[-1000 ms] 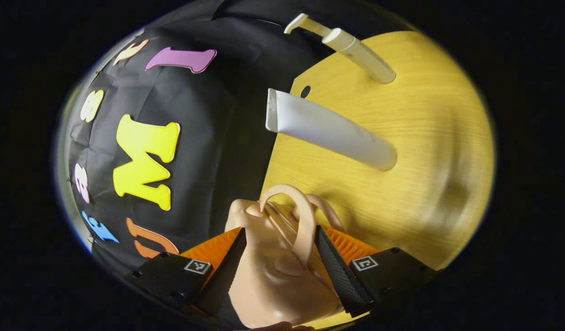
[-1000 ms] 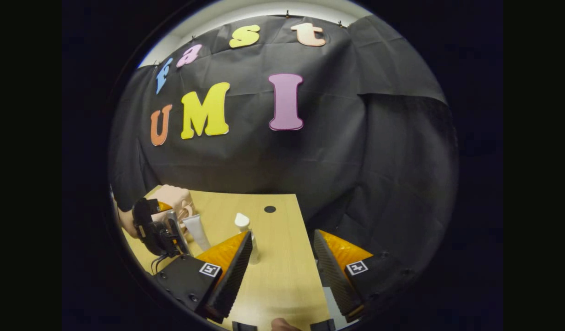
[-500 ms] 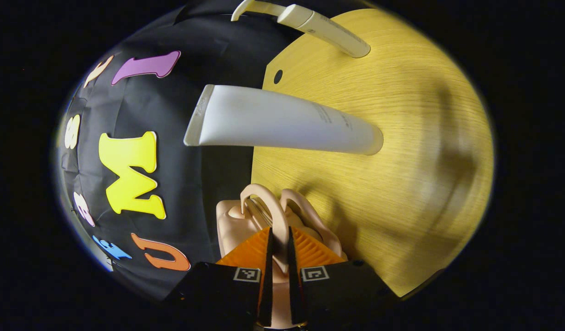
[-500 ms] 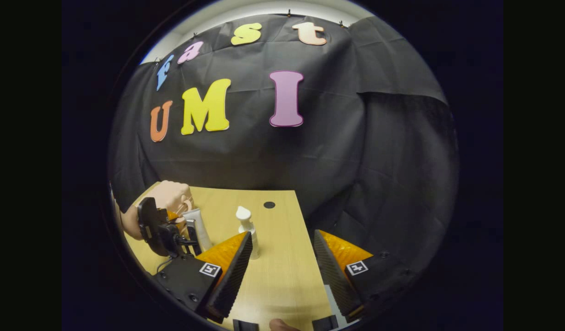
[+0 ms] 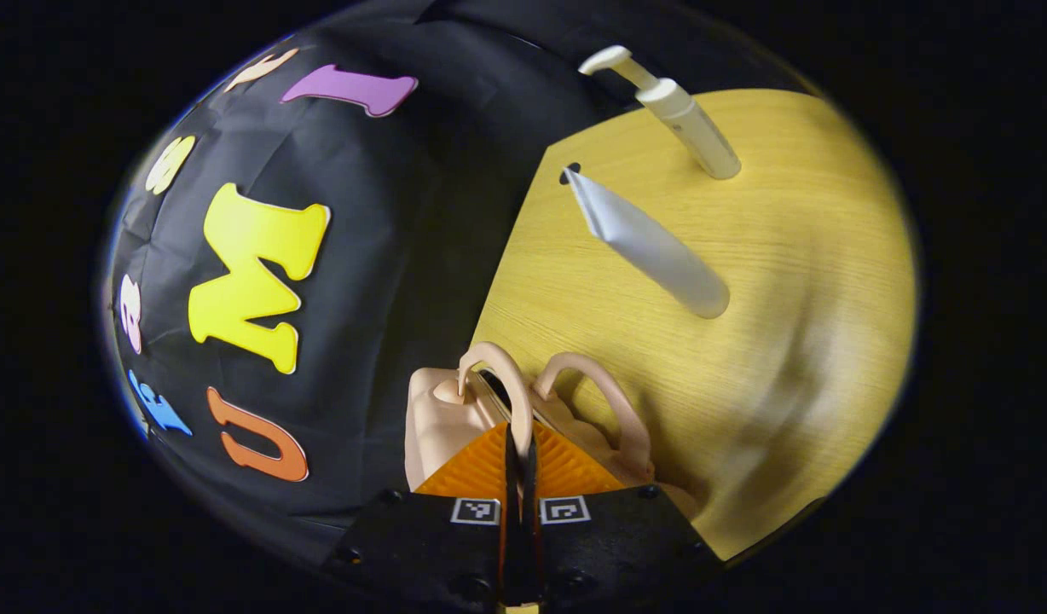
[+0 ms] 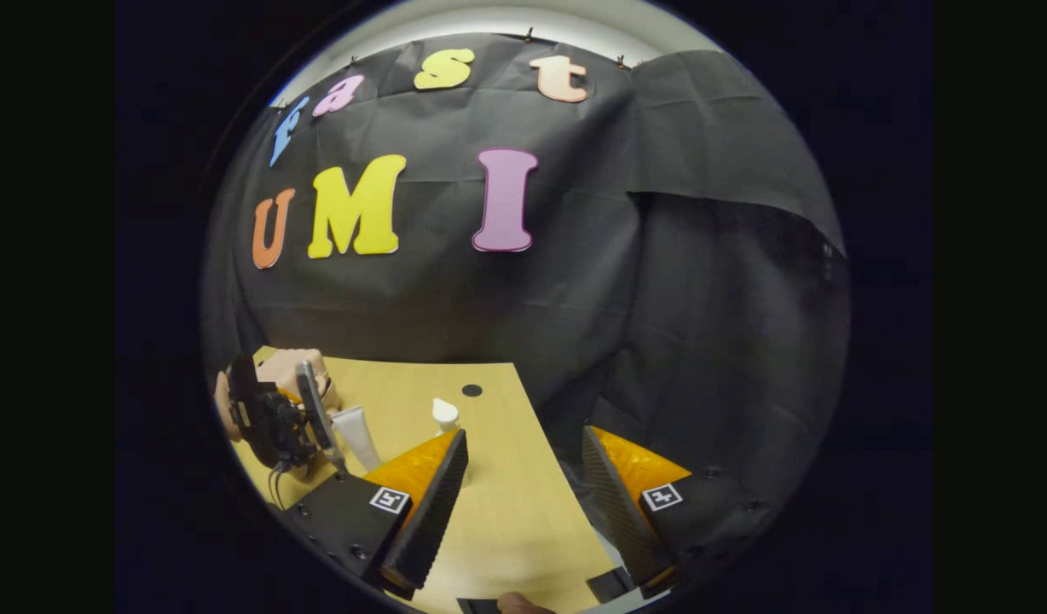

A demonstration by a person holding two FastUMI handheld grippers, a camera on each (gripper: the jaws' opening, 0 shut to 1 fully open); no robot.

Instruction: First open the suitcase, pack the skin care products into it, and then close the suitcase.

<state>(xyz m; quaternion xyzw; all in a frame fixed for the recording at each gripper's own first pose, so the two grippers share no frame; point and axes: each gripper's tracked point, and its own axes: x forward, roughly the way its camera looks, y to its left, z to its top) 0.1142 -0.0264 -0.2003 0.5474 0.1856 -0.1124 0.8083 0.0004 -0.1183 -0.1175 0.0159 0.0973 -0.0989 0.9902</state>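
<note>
A small peach suitcase (image 5: 434,414) lies at the table's edge, just in front of my left gripper (image 5: 519,443). That gripper is shut on one of its two loop handles (image 5: 489,375); the other handle (image 5: 596,388) stands apart from it, with a dark gap between the two halves. A white tube (image 5: 651,247) and a white pump bottle (image 5: 690,128) stand upright farther along the wooden table (image 5: 788,298). In the right gripper view, my right gripper (image 6: 523,435) hangs open above the table (image 6: 506,512), with the pump bottle (image 6: 445,414), tube (image 6: 353,435), suitcase (image 6: 289,371) and left gripper (image 6: 272,418) to its left.
The table has a small dark hole (image 6: 471,390) near its far edge, which meets the black cloth wall. A fingertip (image 6: 515,604) of the person shows at the bottom of the right gripper view.
My left gripper went from open around the suitcase handle to shut on it. The two handles have since spread apart. The right gripper drifted slightly and stayed open.
</note>
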